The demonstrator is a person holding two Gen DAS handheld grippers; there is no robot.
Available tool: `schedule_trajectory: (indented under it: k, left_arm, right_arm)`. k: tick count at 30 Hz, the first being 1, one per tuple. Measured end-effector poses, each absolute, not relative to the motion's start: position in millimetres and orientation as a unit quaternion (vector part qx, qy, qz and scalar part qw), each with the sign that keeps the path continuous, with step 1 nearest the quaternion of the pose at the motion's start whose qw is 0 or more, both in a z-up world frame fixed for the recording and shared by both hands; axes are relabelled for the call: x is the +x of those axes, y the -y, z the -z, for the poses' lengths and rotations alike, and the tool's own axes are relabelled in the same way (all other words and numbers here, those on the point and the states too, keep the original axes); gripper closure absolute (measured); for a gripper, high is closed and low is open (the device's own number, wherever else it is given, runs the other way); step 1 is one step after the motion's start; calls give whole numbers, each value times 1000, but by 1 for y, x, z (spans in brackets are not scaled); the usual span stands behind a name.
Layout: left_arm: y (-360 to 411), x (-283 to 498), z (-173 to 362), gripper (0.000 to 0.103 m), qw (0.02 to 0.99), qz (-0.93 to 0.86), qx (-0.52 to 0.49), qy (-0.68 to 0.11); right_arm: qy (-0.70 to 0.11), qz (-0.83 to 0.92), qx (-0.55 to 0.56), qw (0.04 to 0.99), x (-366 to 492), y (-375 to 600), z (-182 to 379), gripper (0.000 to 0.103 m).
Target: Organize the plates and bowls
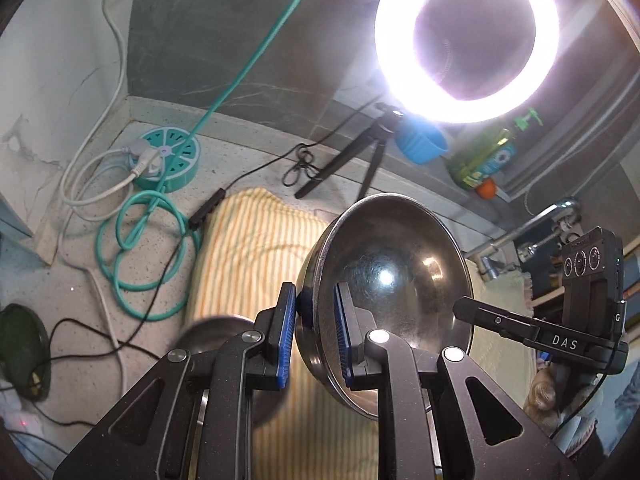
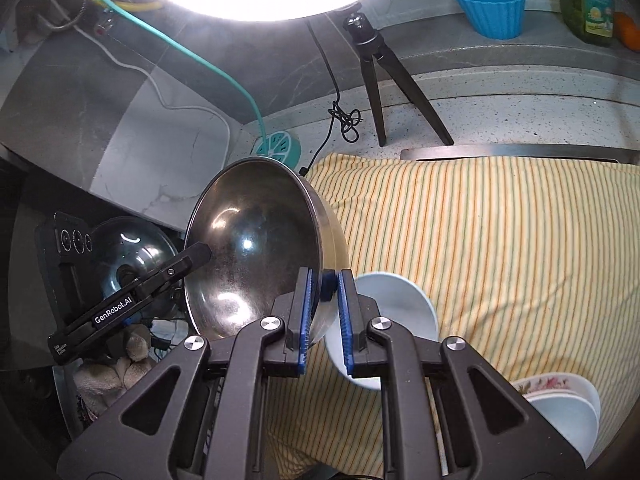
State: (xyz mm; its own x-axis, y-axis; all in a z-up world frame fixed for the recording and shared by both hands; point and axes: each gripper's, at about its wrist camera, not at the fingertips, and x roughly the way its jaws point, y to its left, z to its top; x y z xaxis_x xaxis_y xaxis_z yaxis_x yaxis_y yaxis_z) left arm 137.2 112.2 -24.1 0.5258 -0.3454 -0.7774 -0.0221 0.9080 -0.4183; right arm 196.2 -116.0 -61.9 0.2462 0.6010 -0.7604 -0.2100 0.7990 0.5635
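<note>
A blurred metal dish (image 1: 218, 326) sits half hidden behind the left fingers (image 1: 285, 336); the floral bowl (image 2: 560, 400) is cut off near right.

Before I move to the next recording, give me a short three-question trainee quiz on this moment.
1. True or false: both grippers clamp the rim of the same steel bowl.
2. Multiple choice: what lies under the white bowl? A) bare counter B) yellow striped towel C) sink basin
3. Fill in: the tripod carries a lit ____ light.

Key:
1. True. The left gripper and right gripper each pinch one side of the rim, and each view shows the other gripper at the far side.
2. B.
3. Ring; the ring light glows above the blue cup.
</note>
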Motion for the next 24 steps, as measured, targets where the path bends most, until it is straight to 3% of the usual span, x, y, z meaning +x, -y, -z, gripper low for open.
schedule_trajectory:
  k: [24]
  left_arm:
    - [49,115,1,86,836,235,-151,-472]
  right_arm:
    - [-519,-175,229,805,120,294,17,90]
